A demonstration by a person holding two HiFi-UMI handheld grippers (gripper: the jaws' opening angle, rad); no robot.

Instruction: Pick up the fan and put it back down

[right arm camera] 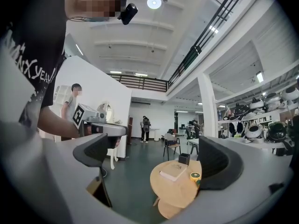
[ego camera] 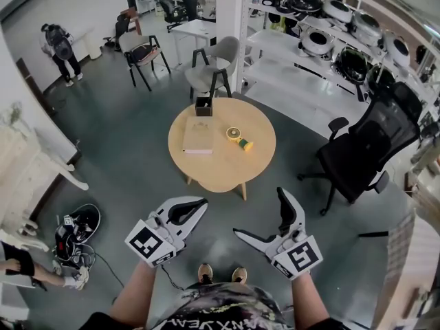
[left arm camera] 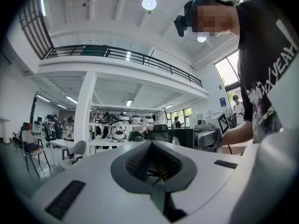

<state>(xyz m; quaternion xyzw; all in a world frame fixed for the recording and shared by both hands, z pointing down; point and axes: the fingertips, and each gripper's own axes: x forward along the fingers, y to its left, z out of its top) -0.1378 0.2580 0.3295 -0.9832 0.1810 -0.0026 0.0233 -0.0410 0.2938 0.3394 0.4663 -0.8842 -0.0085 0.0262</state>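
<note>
Beside book [ego camera: 198,135], fan [ego camera: 240,139], inset from table rim [ego camera: 206,182]

The round wooden counter [ego camera: 220,169] is pale tan, and the floor [ego camera: 130,157] around it is dark grey-green. The small fan [ego camera: 240,138] has a yellow head and a green base, the rectangular book [ego camera: 198,135] is cream and the small open box [ego camera: 203,106] is black. The left gripper [ego camera: 201,203] and right gripper [ego camera: 260,212] are white with black inner pads, each with a cube patterned in black-and-white squares.
</note>
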